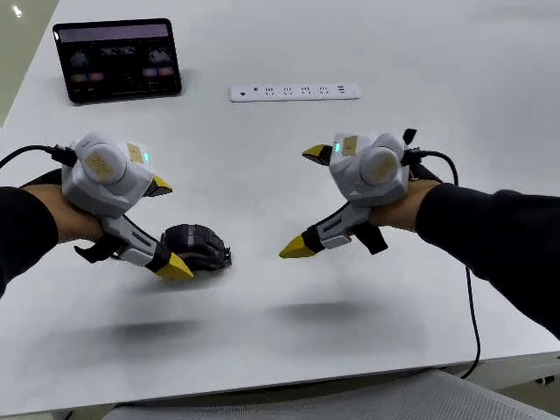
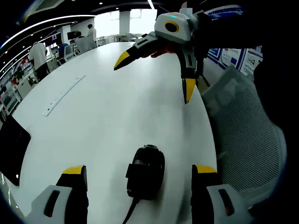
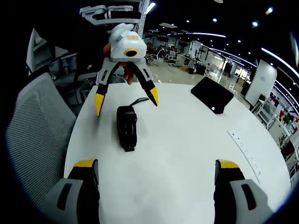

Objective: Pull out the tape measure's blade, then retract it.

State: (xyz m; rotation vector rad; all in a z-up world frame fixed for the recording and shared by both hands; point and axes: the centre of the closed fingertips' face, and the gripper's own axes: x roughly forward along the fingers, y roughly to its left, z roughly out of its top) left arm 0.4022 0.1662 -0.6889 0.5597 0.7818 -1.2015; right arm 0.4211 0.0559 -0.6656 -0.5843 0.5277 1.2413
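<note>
A black tape measure (image 1: 197, 248) lies on the white table (image 1: 289, 341), its blade fully inside the case. My left gripper (image 1: 168, 226) is open, one jaw on each side of the case with gaps showing in the left gripper view, where the tape measure (image 2: 145, 171) sits between my yellow tips. My right gripper (image 1: 306, 199) hovers open a short way to the right of it, holding nothing. From the right gripper view the tape measure (image 3: 126, 127) lies ahead, with the left gripper (image 3: 126, 99) astride its far end. A thin strap trails from the case.
A dark tablet (image 1: 118, 59) stands at the back left and a white power strip (image 1: 294, 92) lies at the back centre. A grey mesh chair (image 1: 350, 398) is just below the table's near edge. A black cable (image 1: 472, 306) hangs off the right side.
</note>
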